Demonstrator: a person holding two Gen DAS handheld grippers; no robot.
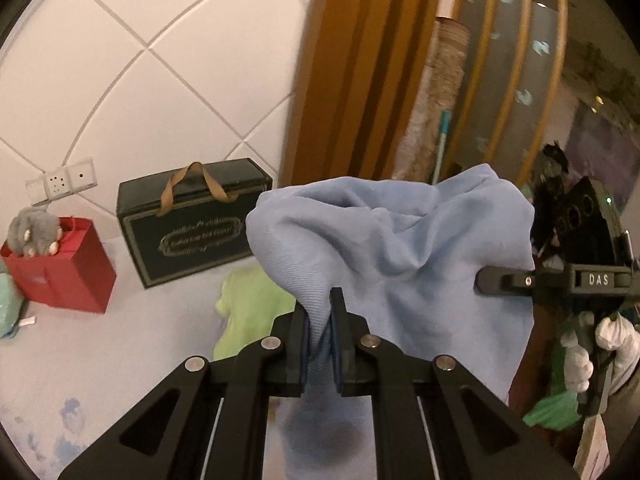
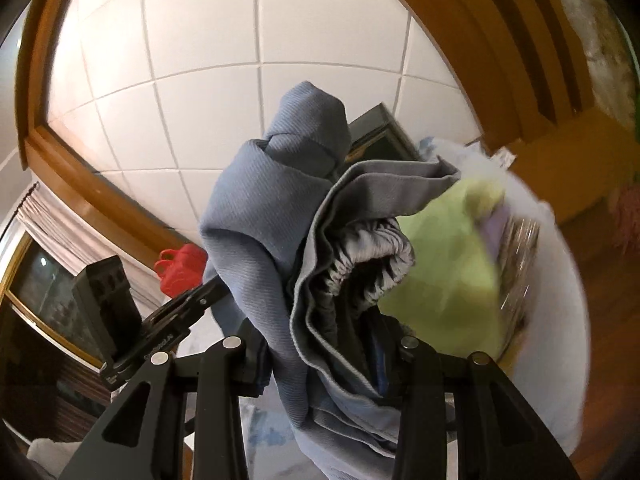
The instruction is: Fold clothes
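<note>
White wall tiles back the lifted blue garment, clenched by both left gripper and right gripper jaws; bunched cloth could slip, spoiling the fold.

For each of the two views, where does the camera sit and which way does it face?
Left wrist: behind the left tool, facing a tiled wall; it clamps the blue garment; the right tool shows.
Right wrist: behind the right tool, tilted up at tiles, bunched blue garment between its fingers.
Shared: garment, black gift box.
</note>
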